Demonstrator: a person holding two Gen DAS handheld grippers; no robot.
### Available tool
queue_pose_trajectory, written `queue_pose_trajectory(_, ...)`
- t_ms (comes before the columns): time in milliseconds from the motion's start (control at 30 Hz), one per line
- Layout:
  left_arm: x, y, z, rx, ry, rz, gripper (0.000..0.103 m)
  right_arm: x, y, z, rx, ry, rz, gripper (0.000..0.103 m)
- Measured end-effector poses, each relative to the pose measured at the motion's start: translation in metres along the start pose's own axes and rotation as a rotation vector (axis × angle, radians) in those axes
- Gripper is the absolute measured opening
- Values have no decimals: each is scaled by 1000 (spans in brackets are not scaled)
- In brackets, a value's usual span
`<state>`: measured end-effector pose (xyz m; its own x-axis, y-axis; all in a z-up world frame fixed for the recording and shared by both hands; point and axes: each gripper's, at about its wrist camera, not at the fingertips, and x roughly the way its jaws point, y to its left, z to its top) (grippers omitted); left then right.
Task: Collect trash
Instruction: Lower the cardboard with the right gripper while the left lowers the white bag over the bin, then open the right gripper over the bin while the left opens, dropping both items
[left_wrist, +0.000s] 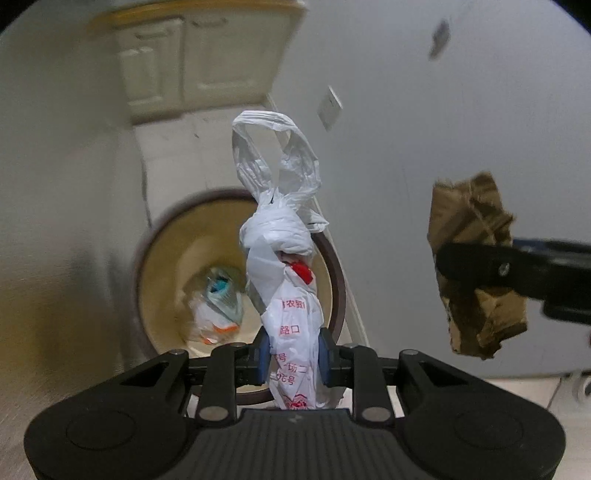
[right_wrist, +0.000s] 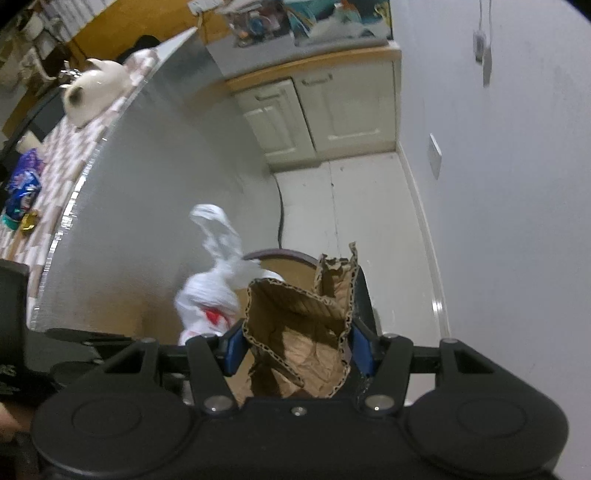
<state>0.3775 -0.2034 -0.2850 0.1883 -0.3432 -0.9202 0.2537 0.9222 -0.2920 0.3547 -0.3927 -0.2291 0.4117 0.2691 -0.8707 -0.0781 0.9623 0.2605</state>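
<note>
Left hand-held gripper (left_wrist: 291, 356) clamped on knotted plastic bag (left_wrist: 284, 258), right hand-held gripper (right_wrist: 297, 349) gripping torn cardboard (right_wrist: 295, 325)

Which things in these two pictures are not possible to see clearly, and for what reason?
- Left wrist view: trash inside the bin is motion-blurred; the white plastic bag hides part of it.
- Left wrist view: right gripper is cut by the edge.
- Right wrist view: the bin is mostly hidden behind the torn cardboard.
- Right wrist view: tabletop packages are too small.

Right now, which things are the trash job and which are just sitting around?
Trash job:
- knotted white plastic bag in the left gripper
- torn cardboard piece in the right gripper
- round bin, wrappers inside

Just sitting around:
- white teapot
- cream cabinet
- snack packets
</note>
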Motion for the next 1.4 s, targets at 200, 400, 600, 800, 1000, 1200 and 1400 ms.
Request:
queue_pose_trajectory(200, 61, 7, 6, 67, 90, -48, 32, 29, -13, -2, 54, 19, -34, 58)
queue_pose_trajectory(400, 96, 21, 3, 10, 152, -62, 76, 60, -25, -8, 111, 51, -70, 58)
queue_pose_trajectory(600, 95, 23, -12, 16, 178, -20, 81, 88, -28, -12, 142, 100, -39, 58)
queue_pose_trajectory(800, 74, 31, -20, -44, 146, 31, 96, 116, -19, -11, 132, 160, -8, 59)
queue_pose_trajectory(1000, 58, 42, -26, -71, 133, 69, 103, 139, -3, -9, 170, 197, 81, 66)
queue_pose_trajectory(1200, 55, 52, -32, -97, 153, 106, 103, 157, 13, -13, 192, 271, 186, 98)
queue_pose_trajectory(1400, 49, 54, -32, -110, 156, 130, 103, 148, 7, -20, 183, 275, 118, 103)
